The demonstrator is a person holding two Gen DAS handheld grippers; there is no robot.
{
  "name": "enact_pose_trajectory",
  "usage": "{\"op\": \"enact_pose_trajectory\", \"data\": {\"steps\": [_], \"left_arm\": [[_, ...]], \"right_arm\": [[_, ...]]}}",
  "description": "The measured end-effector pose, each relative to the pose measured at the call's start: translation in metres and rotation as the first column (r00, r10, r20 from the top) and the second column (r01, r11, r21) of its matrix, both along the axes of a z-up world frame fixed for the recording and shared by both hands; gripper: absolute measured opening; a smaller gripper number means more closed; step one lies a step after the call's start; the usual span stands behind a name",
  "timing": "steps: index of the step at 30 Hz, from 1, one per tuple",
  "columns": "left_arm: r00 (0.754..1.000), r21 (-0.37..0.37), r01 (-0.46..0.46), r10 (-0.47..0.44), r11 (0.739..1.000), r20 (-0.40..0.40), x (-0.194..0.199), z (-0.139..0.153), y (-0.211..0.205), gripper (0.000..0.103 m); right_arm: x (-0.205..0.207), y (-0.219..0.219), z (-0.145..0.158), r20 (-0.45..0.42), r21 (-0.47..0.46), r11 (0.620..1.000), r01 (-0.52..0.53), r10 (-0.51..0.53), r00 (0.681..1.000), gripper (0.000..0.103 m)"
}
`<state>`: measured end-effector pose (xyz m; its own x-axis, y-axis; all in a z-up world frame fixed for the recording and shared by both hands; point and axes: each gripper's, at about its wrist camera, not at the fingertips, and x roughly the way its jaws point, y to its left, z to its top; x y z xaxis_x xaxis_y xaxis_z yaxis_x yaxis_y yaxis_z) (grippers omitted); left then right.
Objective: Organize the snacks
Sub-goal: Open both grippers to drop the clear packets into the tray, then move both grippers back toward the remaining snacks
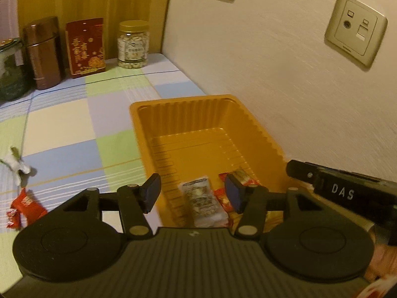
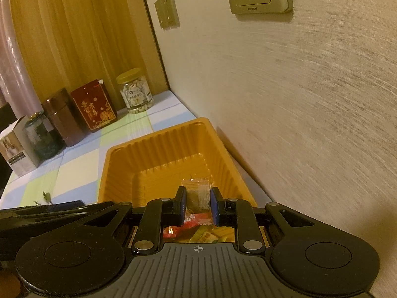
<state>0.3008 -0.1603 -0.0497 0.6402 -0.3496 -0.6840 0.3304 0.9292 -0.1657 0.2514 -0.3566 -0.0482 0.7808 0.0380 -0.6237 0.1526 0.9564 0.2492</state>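
An orange plastic tray (image 1: 188, 121) stands against the wall and holds several wrapped snacks. My left gripper (image 1: 192, 192) is open above the tray's near end, over a clear snack packet (image 1: 202, 202) and red packets (image 1: 223, 198). My right gripper (image 2: 198, 204) hovers over the same tray (image 2: 153, 154), jaws partly open around a clear packet (image 2: 197, 193) with a dark snack; I cannot tell if they touch it. Red and yellow packets (image 2: 196, 231) lie below. On the checked cloth lie red candies (image 1: 24, 206) and a white wrapper (image 1: 17, 165).
At the table's back stand a nut jar (image 1: 133, 44), a red box (image 1: 85, 47), a brown canister (image 1: 43, 52) and a dark glass jar (image 1: 11, 69). A white box (image 2: 17, 149) stands at the left. The wall with sockets (image 1: 356, 28) is close on the right.
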Motion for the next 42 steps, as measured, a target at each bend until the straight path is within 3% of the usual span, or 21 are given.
{"op": "enact_pose_trajectory", "data": {"steps": [14, 18, 19, 22, 32, 42], "left_arm": [[0.997, 0.011, -0.072, 0.072, 0.997, 0.013, -0.021, 0.002, 0.031, 0.056], [0.997, 0.006, -0.078, 0.078, 0.997, 0.011, -0.022, 0.002, 0.034, 0.056], [0.997, 0.005, -0.080, 0.080, 0.997, 0.011, -0.023, 0.003, 0.035, 0.056], [0.996, -0.001, -0.086, 0.086, 0.996, 0.012, -0.026, 0.004, 0.038, 0.056], [0.990, -0.016, -0.135, 0.136, 0.991, 0.028, -0.054, 0.018, 0.059, 0.059], [0.986, -0.018, -0.158, 0.159, 0.987, 0.041, -0.098, 0.037, 0.081, 0.061]], "right_arm": [[0.003, 0.011, -0.002, -0.011, 0.045, 0.998, -0.051, 0.051, 0.999, 0.021], [0.004, 0.008, -0.003, -0.004, 0.098, 0.995, -0.038, 0.038, 0.999, 0.021], [0.004, 0.006, -0.004, -0.006, 0.113, 0.993, -0.029, 0.030, 1.000, 0.023], [0.003, 0.002, -0.003, -0.005, 0.139, 0.990, -0.006, 0.007, 1.000, 0.049], [-0.027, -0.006, 0.008, -0.017, 0.143, 0.989, 0.048, -0.046, 0.999, 0.050], [-0.077, 0.014, 0.027, -0.015, 0.138, 0.990, 0.042, -0.040, 0.999, 0.050]]}}
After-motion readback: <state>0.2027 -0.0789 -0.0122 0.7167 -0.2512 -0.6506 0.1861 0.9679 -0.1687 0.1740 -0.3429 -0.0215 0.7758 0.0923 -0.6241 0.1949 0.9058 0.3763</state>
